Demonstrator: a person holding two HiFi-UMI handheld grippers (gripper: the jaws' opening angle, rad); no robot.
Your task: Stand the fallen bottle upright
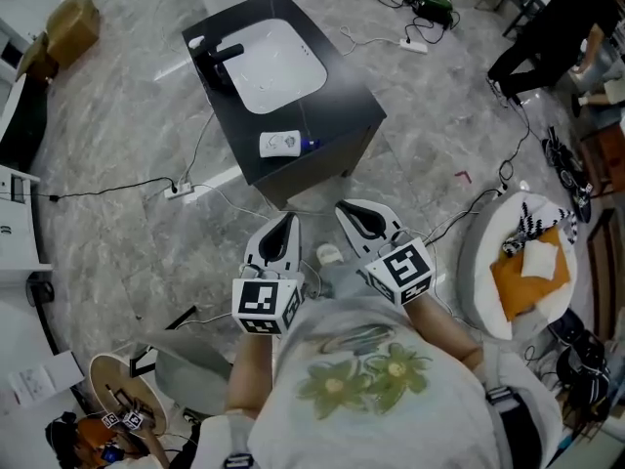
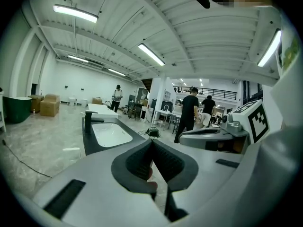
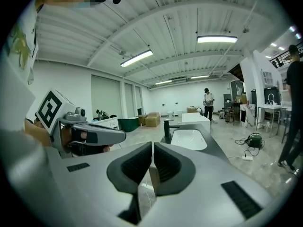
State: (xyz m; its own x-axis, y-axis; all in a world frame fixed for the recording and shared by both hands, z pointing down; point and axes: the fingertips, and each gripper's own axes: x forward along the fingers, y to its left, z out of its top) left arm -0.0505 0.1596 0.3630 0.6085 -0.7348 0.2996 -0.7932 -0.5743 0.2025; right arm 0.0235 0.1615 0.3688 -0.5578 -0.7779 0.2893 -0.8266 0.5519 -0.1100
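Left hand-held gripper [image 1: 286, 225] and right hand-held gripper [image 1: 354, 213] both closed, empty, well short of surface [image 1: 342, 96]. Bottle [image 1: 283, 145] seems to lie at near end; open wide, grip mid-body.

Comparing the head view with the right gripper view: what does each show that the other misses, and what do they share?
Only the head view: the fallen bottle, lying near the front edge of the black counter, and a white chair with an orange cushion. Only the right gripper view: the ceiling lights and a person standing beyond the counter. Both: the white sink, the black faucet, the left gripper and the right gripper.
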